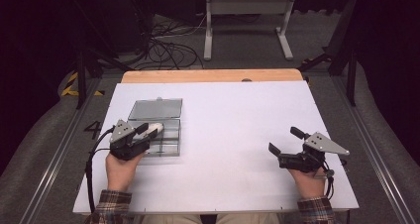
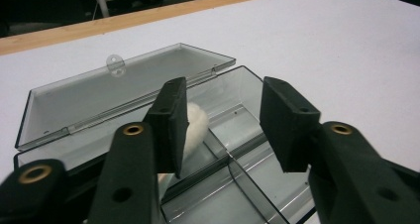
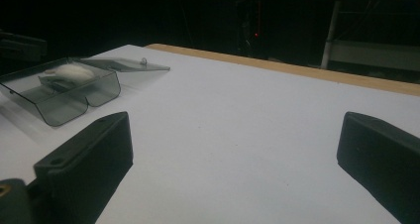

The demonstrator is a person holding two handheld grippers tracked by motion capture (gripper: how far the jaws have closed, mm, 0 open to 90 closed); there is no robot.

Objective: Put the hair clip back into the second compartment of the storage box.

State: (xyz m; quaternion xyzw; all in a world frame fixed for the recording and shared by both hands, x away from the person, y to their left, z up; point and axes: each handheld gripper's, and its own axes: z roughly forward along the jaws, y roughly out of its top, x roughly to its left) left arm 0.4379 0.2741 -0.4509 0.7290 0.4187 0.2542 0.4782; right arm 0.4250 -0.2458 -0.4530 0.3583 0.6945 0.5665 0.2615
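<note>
Hovering over the clear box (image 2: 148, 92), the left hand-held gripper (image 2: 225, 125) stands apart beside a white lump (image 2: 194, 127); the right hand-held gripper (image 3: 233, 149), at four o'clock, gapes wide above the table (image 3: 237, 115)

A white rectangular table (image 1: 233, 135) has a light wooden strip (image 1: 212, 76) along its far edge; tangled black cables (image 1: 168, 48) lie beyond.

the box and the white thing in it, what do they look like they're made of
The box looks like hard, glossy, smoke-tinted clear plastic: the table shows through its walls and open lid. The white thing seems soft and matte, perhaps cotton or fleece, with a fuzzy edge; the exact material is unclear.
</note>
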